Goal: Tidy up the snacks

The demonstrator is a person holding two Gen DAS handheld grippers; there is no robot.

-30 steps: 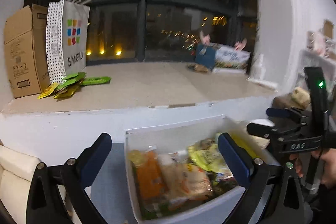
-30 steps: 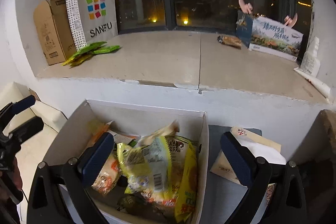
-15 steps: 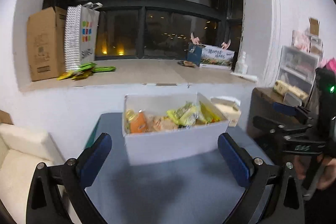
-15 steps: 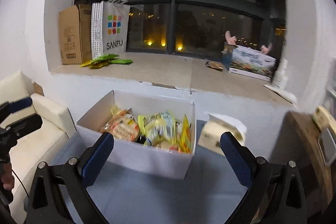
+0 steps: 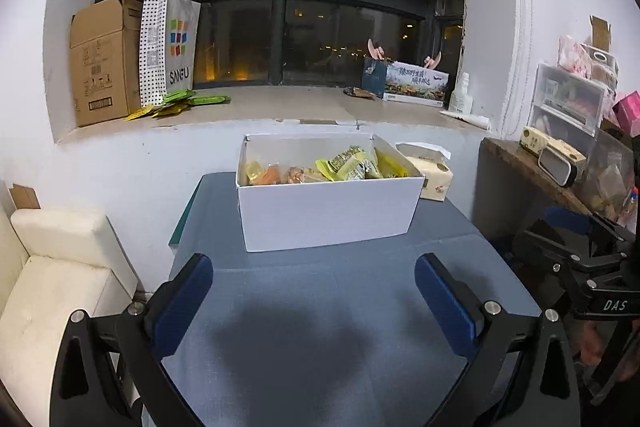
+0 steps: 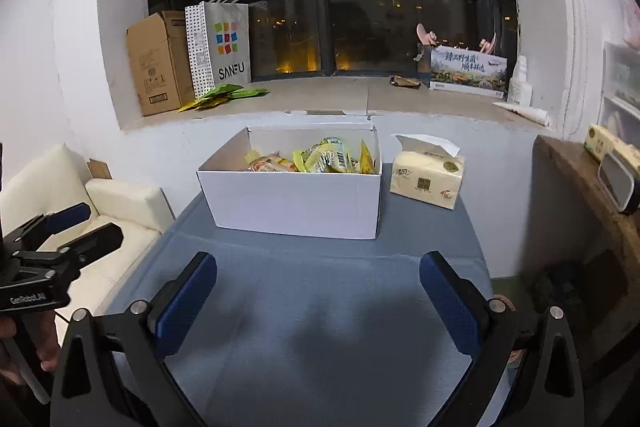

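A white cardboard box point(image 5: 328, 211) point(image 6: 292, 205) stands at the far side of a blue-grey table point(image 5: 320, 327) point(image 6: 320, 327). Several snack packets point(image 5: 344, 167) point(image 6: 324, 159), yellow, green and orange, fill it. My left gripper point(image 5: 316, 303) hangs open over the near part of the table, well short of the box, with nothing between its blue pads. My right gripper point(image 6: 318, 303) is likewise open and empty, held back from the box. Each gripper shows at the other view's edge, the right gripper point(image 5: 592, 259) at right and the left gripper point(image 6: 52, 239) at left.
A tissue pack point(image 6: 426, 177) point(image 5: 430, 173) lies right of the box. On the window sill stand a brown carton point(image 5: 106, 61), a SANFU bag point(image 5: 170, 43), green packets point(image 5: 180, 103) and a printed box point(image 5: 414, 83). A cream sofa point(image 5: 52, 279) is at left, a wooden shelf point(image 5: 532, 171) at right.
Both grippers have pulled back from above the box towards the table's near side; the box now looks smaller and farther. Both stayed open and empty.
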